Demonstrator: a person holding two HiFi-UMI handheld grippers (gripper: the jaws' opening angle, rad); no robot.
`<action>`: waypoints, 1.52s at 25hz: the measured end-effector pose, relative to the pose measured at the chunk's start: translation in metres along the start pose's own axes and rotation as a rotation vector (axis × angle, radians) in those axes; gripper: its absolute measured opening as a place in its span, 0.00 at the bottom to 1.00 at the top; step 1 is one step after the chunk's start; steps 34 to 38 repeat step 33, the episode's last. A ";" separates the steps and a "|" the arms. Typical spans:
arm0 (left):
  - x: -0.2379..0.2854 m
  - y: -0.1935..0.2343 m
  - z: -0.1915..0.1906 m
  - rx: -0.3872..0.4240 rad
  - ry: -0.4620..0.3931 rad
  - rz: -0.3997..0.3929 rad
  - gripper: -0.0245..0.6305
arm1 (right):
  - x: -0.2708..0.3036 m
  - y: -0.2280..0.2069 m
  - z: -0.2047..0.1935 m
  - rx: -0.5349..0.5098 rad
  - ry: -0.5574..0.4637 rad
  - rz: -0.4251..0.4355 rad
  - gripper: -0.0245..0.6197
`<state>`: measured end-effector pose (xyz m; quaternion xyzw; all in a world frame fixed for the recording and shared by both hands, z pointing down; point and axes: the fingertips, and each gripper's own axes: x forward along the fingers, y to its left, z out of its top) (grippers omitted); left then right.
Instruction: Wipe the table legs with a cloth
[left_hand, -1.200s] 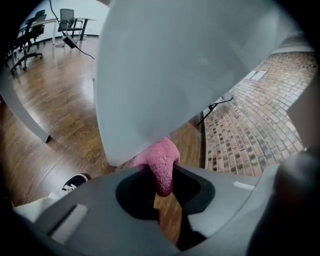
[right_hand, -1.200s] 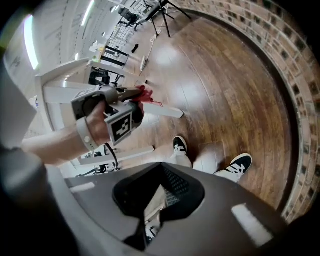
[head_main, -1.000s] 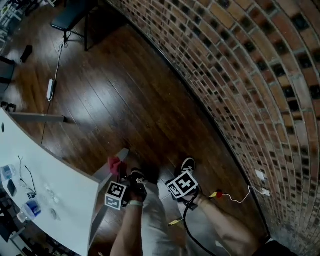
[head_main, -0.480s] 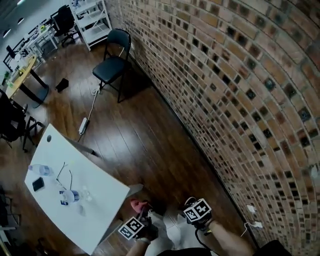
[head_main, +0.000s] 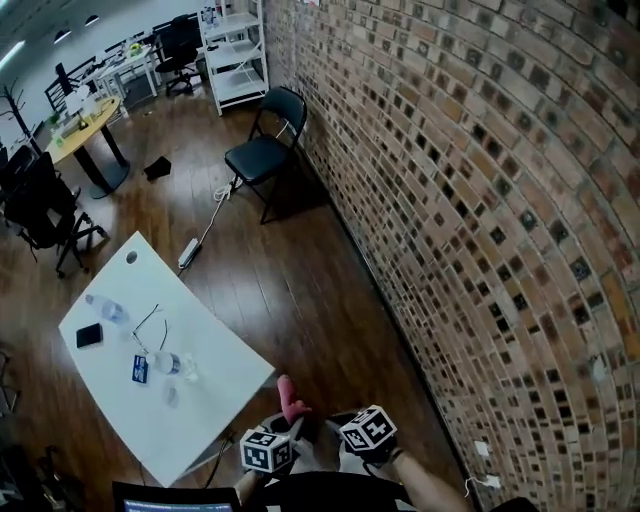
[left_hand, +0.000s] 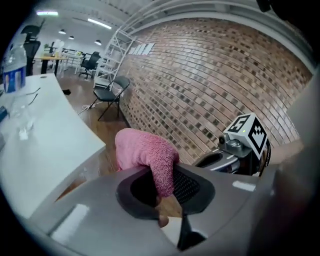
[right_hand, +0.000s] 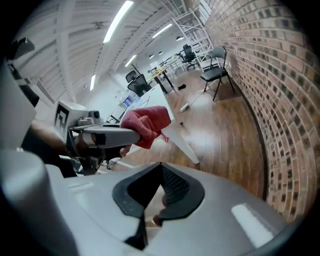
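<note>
2 grippers sit low in head view, side by side, marker cubes up.

Left gripper (left_hand: 165, 186): jaws pinch a pink cloth (left_hand: 145, 152). The cloth bunches above the jaws and 1 fold hangs down between them. In head view the cloth stands up from the left gripper, just beside the near corner of the white desk (head_main: 215, 375). Contact with the desk: cannot tell.

Right gripper (right_hand: 160, 169): jaws pressed together, nothing between them. It sits just right of the left gripper, near it but apart. Its view shows the cloth from the side, and beyond it 1 slanted white desk leg (right_hand: 182, 144) over the wood floor (head_main: 300, 290).

On the desk: 1 bottle (head_main: 103, 307) lying flat, 1 dark phone (head_main: 88, 335), a few small items near the middle.

Brick wall (head_main: 480, 200) runs along the right. 1 black folding chair (head_main: 265, 155) stands by it, well apart from the desk.
</note>
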<state>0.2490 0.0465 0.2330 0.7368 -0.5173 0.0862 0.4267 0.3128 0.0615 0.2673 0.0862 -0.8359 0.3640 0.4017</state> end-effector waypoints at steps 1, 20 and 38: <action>-0.001 -0.003 0.003 0.022 -0.007 -0.003 0.12 | 0.000 0.002 0.003 -0.019 -0.001 -0.017 0.03; -0.004 -0.011 0.035 0.123 -0.101 -0.040 0.12 | -0.019 -0.001 0.048 -0.083 -0.121 -0.148 0.03; 0.012 -0.031 0.039 0.121 -0.100 -0.066 0.12 | -0.033 -0.006 0.042 -0.062 -0.145 -0.117 0.03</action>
